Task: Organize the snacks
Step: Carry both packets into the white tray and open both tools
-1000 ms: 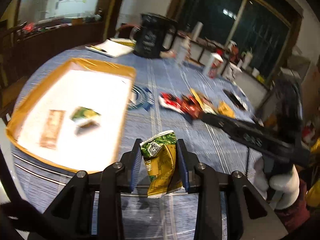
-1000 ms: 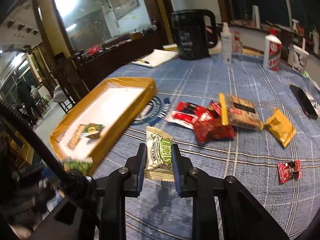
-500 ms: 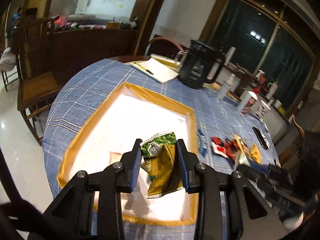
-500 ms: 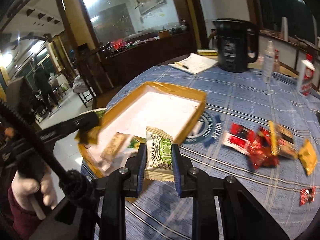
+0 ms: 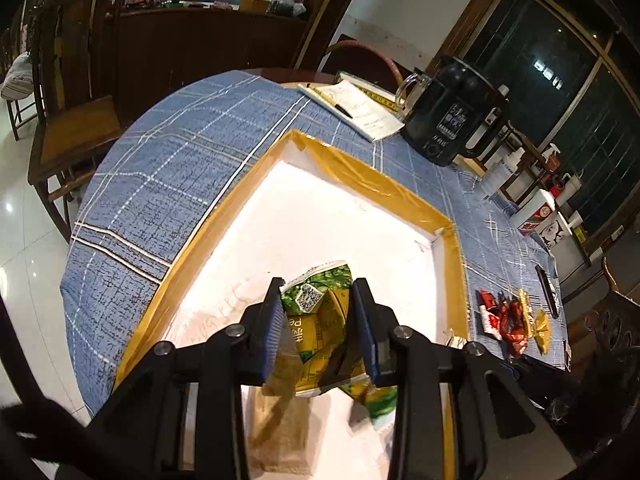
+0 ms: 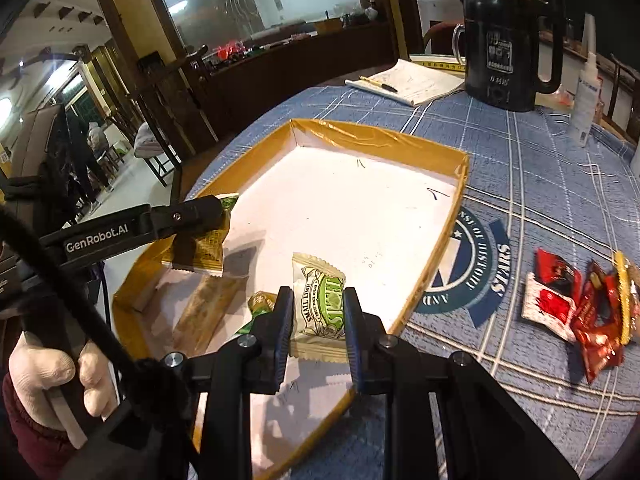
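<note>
A shallow white tray (image 5: 360,176) (image 6: 380,134) with a yellow taped rim lies on the blue checked tablecloth. My left gripper (image 5: 318,300) is shut on a green-and-yellow snack packet (image 5: 320,320) and hangs over the tray's near part. From the right wrist camera, that left gripper (image 6: 222,210) reaches in over the tray's left edge. My right gripper (image 6: 318,308) is shut on a cream packet with a green label (image 6: 320,304), also above the tray. In the tray lie a brown bar (image 6: 208,308) (image 5: 280,428) and a green packet (image 6: 260,304) (image 5: 380,400).
Red and yellow snack packets (image 6: 580,308) (image 5: 512,320) lie on the cloth right of the tray. A black kettle (image 6: 504,44), a notepad with a pen (image 6: 404,80) and a white bottle (image 6: 586,92) stand at the back. A gloved hand (image 6: 48,380) holds the left gripper.
Both grippers have carried their packets leftward from above the cloth to above the tray. The pile of red snacks now sits far to the right in both views.
</note>
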A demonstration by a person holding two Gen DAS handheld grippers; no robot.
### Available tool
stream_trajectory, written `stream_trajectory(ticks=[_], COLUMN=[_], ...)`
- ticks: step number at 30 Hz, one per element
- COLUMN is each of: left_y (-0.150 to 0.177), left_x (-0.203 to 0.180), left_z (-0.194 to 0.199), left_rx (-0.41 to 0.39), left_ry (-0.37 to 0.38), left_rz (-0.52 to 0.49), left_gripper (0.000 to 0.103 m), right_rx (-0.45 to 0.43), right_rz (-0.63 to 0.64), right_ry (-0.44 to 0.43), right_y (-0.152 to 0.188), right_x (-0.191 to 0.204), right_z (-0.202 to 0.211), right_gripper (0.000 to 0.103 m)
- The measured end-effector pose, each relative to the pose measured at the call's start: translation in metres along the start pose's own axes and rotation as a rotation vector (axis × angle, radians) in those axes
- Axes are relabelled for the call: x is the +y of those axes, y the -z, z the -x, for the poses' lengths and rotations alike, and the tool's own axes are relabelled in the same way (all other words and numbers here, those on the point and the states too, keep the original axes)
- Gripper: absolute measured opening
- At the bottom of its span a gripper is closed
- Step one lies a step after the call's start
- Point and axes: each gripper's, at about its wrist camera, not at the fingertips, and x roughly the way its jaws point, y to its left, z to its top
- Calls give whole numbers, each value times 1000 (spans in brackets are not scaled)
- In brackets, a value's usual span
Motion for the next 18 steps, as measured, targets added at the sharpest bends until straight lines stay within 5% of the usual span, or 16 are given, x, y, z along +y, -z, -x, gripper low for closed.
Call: stream_trajectory(ticks=[10, 15, 18], left_y=[-2, -4, 2], left_x=[9, 7, 8], left_z=[-8, 9, 27], left_rx=[9, -21, -62], left_ry=[6, -32, 1], left_rz=[25, 61, 91], left_gripper=[39, 75, 80], right_rx=[37, 0, -32], right_rz=[18, 11, 19], right_ry=[4, -6, -1], right_y=[-2, -3, -2], right_x=[6, 10, 11], right_z=[-26, -19, -6], right_gripper=[26, 36, 36])
